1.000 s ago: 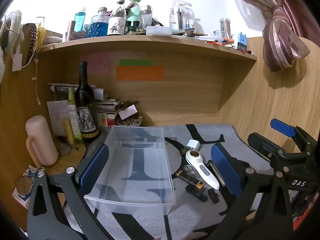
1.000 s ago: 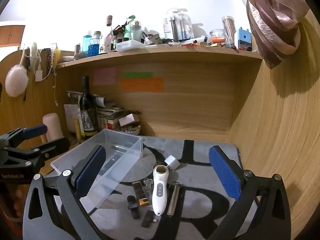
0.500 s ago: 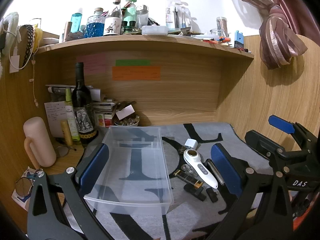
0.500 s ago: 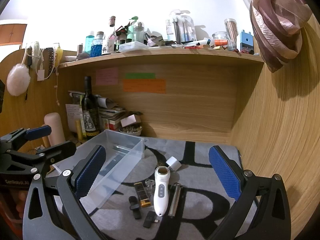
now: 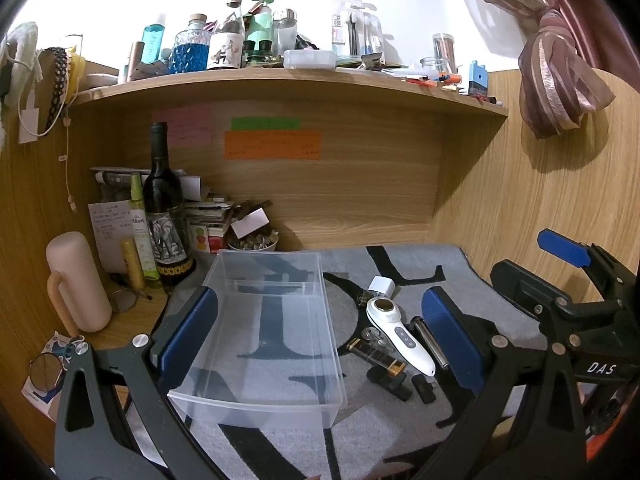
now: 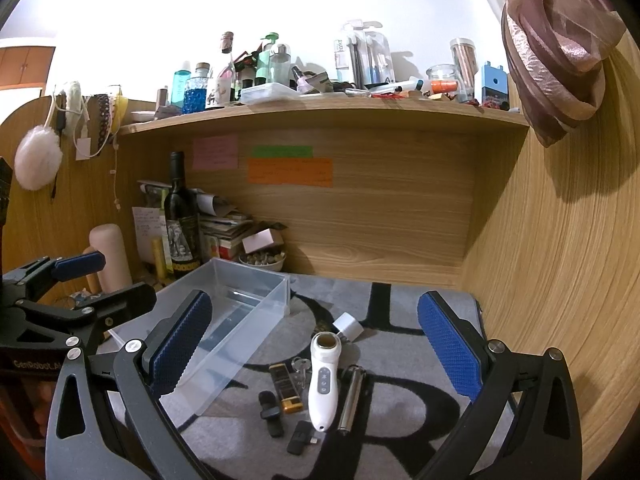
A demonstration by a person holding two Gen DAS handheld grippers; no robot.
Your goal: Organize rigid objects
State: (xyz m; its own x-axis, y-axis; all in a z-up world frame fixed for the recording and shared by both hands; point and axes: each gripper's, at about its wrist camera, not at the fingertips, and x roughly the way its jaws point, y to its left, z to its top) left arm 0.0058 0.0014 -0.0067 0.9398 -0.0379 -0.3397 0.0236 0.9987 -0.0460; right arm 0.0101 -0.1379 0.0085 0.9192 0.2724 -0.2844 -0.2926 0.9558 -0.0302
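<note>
Nothing grasped yet; left tongs (image 5: 320, 340) held wide apart over the bin (image 5: 264, 336), right tongs (image 6: 316, 348) likewise spread above the small items; bin is empty, on the mat (image 6: 400, 432) on the desk, left of the pile. Items lie packed just right of the bin: white device (image 6: 323, 380), metal tube (image 6: 352, 398) just beside it, lighter (image 6: 285, 388), keys (image 6: 301, 368) partly tucked under the device, black clip (image 6: 270, 412), black dongle (image 6: 300, 436), white cube (image 6: 347, 327). Risks, as judged: neighbours likely to be knocked or dragged when one is pinched, given the crowding; tube may roll off the pads; flat pieces may be missed against soft mat pile; light bin may be shoved by the left tongs; bottle (image 5: 164, 208) behind could be tipped if reached too far.
</note>
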